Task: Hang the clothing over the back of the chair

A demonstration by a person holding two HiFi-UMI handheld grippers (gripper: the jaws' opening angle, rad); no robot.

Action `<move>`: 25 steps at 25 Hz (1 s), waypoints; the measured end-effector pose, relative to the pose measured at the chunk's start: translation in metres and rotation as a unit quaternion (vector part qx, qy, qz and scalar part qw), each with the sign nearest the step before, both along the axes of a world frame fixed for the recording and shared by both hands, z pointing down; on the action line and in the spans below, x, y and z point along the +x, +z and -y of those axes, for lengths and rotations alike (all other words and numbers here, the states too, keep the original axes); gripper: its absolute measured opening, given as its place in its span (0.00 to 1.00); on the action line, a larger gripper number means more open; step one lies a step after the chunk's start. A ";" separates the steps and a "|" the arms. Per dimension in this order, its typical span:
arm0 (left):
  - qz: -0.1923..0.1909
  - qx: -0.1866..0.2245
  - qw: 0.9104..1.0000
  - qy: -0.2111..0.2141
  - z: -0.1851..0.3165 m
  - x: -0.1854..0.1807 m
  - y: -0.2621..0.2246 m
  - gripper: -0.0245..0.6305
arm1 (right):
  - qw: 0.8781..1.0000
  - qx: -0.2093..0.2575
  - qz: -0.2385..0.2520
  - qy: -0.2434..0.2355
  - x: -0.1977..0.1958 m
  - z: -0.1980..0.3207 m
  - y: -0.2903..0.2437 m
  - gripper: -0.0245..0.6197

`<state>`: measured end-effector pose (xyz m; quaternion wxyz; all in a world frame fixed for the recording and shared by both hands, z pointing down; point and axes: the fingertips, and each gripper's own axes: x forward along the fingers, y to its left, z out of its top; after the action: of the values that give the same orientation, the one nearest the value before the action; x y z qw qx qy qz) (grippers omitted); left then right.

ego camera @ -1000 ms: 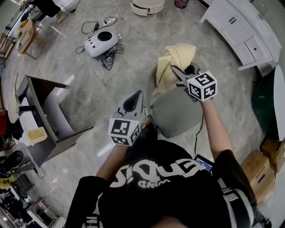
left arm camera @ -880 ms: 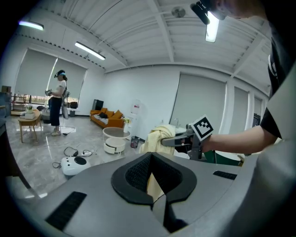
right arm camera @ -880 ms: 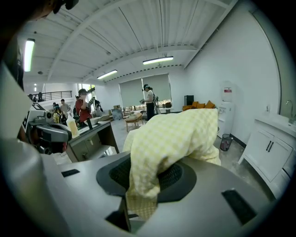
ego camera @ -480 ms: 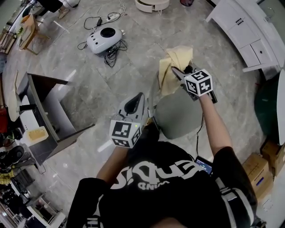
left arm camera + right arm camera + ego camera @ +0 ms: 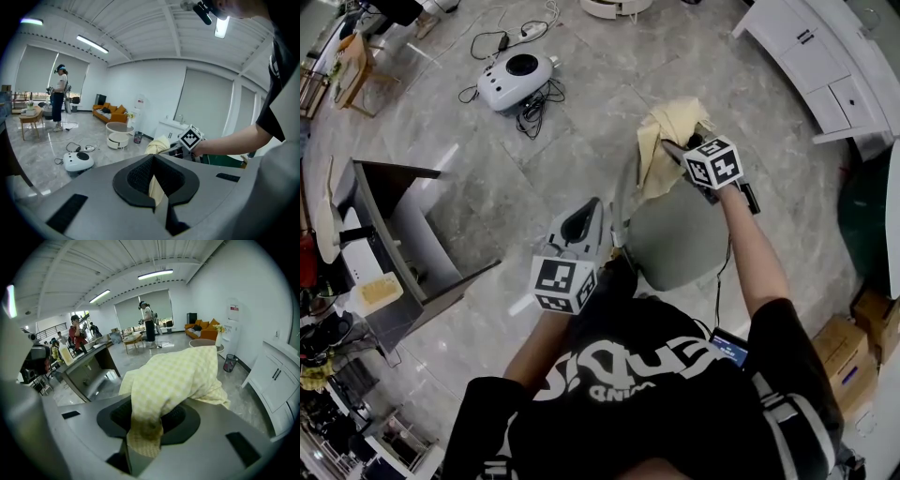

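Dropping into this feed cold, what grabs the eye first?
First is the yellow checked garment, bunched in the right gripper, whose jaws are closed on it. It sits just above the grey chair in the middle of the head view. Next come the left gripper, close by the chair's left edge, and a white device with tangled cables on the floor beyond.

Pale yellow checked clothing (image 5: 178,376); grey chair (image 5: 675,244); apparently grey marbled floor (image 5: 581,150).
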<state>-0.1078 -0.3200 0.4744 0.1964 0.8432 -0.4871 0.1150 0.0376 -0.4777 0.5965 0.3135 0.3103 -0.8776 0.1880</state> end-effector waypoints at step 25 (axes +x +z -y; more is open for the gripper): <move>-0.001 0.000 1.000 -0.001 -0.015 0.004 0.001 0.06 | 0.993 -0.068 0.013 0.095 0.003 -0.020 0.033 0.40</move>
<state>-0.1038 -0.3048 0.4756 0.1973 0.8428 -0.4875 0.1141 0.0410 -0.4581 0.6298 0.3033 0.3678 -0.8333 0.2800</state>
